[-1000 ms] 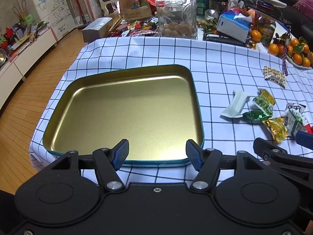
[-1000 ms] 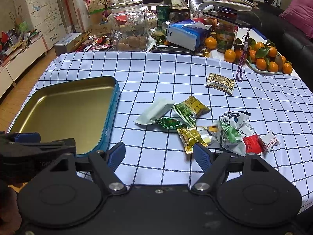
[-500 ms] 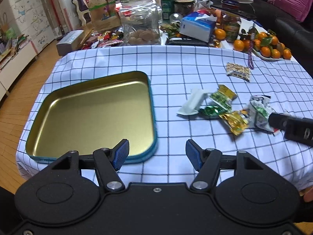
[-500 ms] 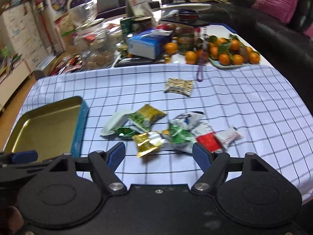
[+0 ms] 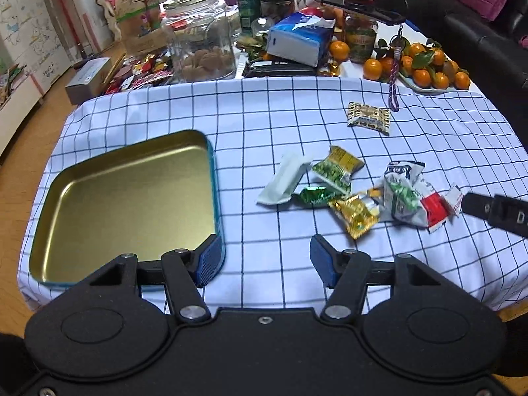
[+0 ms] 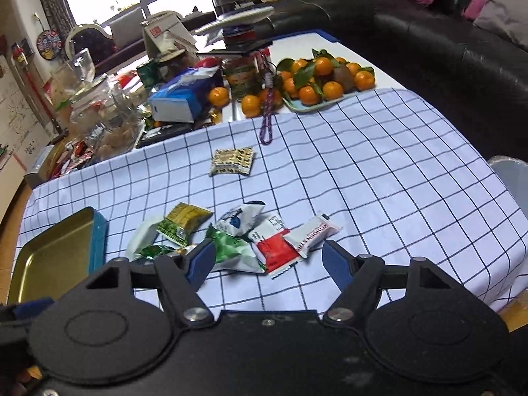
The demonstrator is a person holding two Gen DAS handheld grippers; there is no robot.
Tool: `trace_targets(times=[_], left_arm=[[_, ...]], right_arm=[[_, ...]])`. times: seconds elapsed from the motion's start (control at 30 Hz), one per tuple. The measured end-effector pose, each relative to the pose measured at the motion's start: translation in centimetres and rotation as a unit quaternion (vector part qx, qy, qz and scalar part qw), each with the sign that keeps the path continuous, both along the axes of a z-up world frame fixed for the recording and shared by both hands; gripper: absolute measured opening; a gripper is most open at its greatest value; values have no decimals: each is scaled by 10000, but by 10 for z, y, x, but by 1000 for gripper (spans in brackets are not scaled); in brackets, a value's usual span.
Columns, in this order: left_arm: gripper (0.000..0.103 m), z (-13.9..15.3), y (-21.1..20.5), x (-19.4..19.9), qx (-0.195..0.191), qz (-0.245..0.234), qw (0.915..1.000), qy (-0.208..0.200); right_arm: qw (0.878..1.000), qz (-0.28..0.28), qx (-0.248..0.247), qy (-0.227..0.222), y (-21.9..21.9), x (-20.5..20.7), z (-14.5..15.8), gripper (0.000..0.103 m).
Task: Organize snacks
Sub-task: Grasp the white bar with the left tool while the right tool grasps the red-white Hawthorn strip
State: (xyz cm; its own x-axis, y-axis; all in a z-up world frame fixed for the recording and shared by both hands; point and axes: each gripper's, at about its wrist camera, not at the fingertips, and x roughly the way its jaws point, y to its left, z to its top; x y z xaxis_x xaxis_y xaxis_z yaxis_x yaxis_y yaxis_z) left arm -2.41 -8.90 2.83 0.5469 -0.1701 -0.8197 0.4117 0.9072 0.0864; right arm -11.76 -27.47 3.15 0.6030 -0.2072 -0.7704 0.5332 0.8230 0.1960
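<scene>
The snacks lie in a loose heap on the checked table [image 5: 264, 125], right of the empty tin [image 5: 125, 198] and well apart from it; one patterned packet [image 6: 232, 161] sits alone, farther back. The right gripper [image 6: 264, 260] hovers just short of the heap, jaws released and holding nothing, the red packet [image 6: 275, 252] straight ahead between them, its long axis slanting away to the left; this arm is likely nearer. The left gripper [image 5: 264, 260], jaws also released, has the tin's corner at its left finger. Only the left view shows the tin whole; only the right shows the white sachet [image 6: 312, 234] clearly.
</scene>
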Motion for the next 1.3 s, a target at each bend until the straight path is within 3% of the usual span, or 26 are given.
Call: trace_targets(times=[0.3, 0.57, 0.73, 0.83, 0.93, 1.1, 1.2, 1.3], left_arm=[[63, -8, -13, 62, 13, 7, 10000, -24], [62, -22, -21, 108, -65, 16, 9989, 464], [62, -33, -26, 117, -175, 37, 9963, 835], [62, -37, -31, 116, -95, -5, 9964, 844], [62, -38, -35, 117, -36, -45, 9965, 833], [62, -42, -35, 123, -69, 42, 9958, 912], [62, -47, -38, 127, -37, 131, 9953, 960], [62, -52, -43, 127, 2, 123, 9946, 1032]], right_arm=[[9961, -477, 665, 328, -48, 19, -10, 65], [9867, -768, 1198, 785, -90, 60, -27, 65], [9798, -825, 1563, 939, -99, 66, -39, 65], [9742, -894, 1784, 1057, -97, 65, -48, 65], [9728, -859, 1827, 1136, -93, 68, -53, 64], [9788, -776, 1492, 1171, -87, 76, -55, 61], [9742, -842, 1706, 1219, -90, 78, -62, 51], [9746, -821, 1689, 1220, -88, 79, -62, 51]])
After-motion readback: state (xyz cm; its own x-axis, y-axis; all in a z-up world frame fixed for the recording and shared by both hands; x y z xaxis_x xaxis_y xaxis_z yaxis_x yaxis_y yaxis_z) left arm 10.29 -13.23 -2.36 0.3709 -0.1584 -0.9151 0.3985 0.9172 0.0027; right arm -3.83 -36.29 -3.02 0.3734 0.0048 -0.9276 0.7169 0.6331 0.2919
